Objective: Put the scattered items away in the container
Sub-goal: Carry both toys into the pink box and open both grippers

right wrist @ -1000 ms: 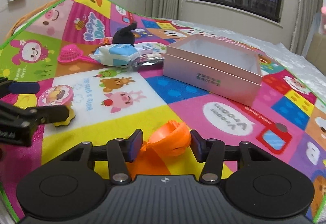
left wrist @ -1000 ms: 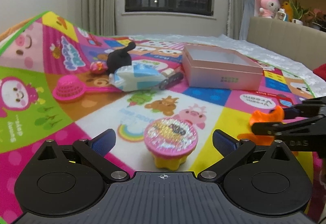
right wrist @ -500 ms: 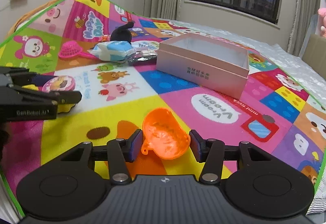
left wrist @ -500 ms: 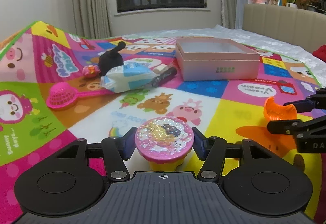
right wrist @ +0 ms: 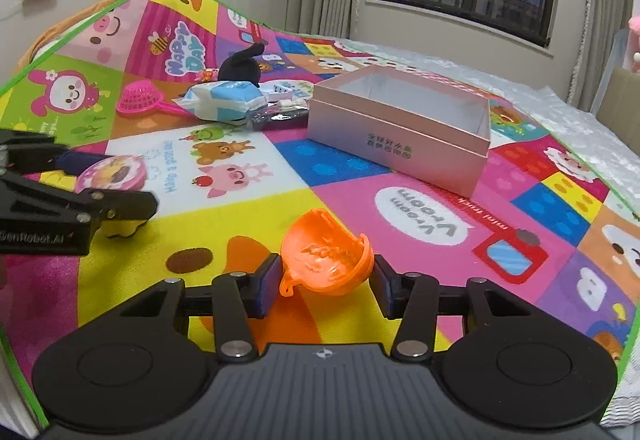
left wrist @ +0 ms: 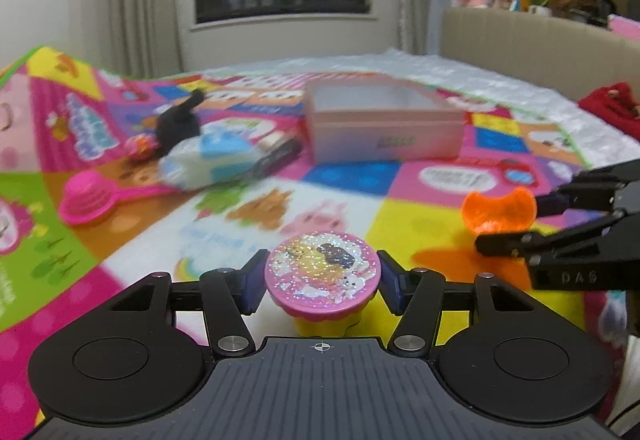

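- My left gripper (left wrist: 322, 286) squeezes the pink glitter cup (left wrist: 321, 277), straight in front of the pink box (left wrist: 382, 127), with mat between them.
- My right gripper (right wrist: 325, 286) squeezes the orange shell (right wrist: 326, 260); the pink box sits ahead, a bit right. Its jaws have just pinched in more.
- A second ago my left jaws stood wide; now they are shut on the cup and it is off the mat.
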Tool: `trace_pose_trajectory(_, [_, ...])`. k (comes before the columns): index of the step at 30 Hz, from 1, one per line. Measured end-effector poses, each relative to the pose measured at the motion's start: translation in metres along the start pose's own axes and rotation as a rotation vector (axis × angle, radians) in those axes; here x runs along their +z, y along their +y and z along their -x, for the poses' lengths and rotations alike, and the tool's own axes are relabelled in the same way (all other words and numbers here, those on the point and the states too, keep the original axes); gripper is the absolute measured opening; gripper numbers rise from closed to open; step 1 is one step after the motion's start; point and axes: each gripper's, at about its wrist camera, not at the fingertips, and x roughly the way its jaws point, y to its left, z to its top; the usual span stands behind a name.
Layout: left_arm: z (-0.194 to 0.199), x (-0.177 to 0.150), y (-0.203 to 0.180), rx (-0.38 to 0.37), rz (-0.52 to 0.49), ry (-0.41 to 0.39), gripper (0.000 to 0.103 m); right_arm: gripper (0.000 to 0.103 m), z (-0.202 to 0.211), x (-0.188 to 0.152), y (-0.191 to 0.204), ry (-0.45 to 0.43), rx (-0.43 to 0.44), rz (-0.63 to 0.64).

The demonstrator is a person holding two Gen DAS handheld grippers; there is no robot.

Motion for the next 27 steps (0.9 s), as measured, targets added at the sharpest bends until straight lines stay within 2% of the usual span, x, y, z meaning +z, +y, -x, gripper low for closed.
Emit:
trace_pose_trajectory(5, [-0.022, 0.040, -0.008, -0.116, -0.020, -0.066, 0.061, 0.047, 0.012, 0.007, -0.021, -0.018, -0.044, -0.010])
trace_pose_trajectory(9, [-0.057, 0.092, -0.003, -0.198, 0.008, -0.139, 0.061, 0.047, 0.014, 0.034, -0.039, -0.141, -0.118, -0.011])
trace_pose_trajectory(13, [-0.112, 0.157, 0.004, -0.225, 0.060, -0.220, 0.063, 0.047, -0.022, 0.079, -0.057, -0.274, -0.235, 0.031])
trace_pose_trajectory(16, [-0.140, 0.191, 0.016, -0.217, 0.096, -0.235, 0.085, 0.053, -0.064, 0.110, -0.076, -0.275, -0.290, -0.003])
trace_pose_trajectory(17, [-0.141, 0.196, 0.022, -0.198, 0.104, -0.239, 0.088, 0.054, -0.071, 0.116, -0.080, -0.267, -0.283, -0.032])
trace_pose_trajectory(18, [-0.139, 0.197, 0.027, -0.188, 0.106, -0.248, 0.090, 0.057, -0.076, 0.119, -0.083, -0.260, -0.256, -0.060])
trace_pose_trajectory(19, [-0.135, 0.194, 0.033, -0.174, 0.107, -0.254, 0.096, 0.060, -0.078, 0.120, -0.083, -0.257, -0.229, -0.081])
trace_pose_trajectory(20, [-0.132, 0.188, 0.038, -0.154, 0.110, -0.252, 0.097, 0.060, -0.081, 0.118, -0.082, -0.255, -0.213, -0.088])
trace_pose_trajectory(24, [-0.119, 0.145, 0.059, -0.062, 0.150, -0.157, 0.099, 0.060, -0.096, 0.112, -0.070, -0.205, -0.166, -0.111])
trace_pose_trajectory(27, [-0.108, 0.104, 0.072, 0.010, 0.206, -0.077, 0.100, 0.047, -0.111, 0.115, -0.059, -0.173, -0.118, -0.138])
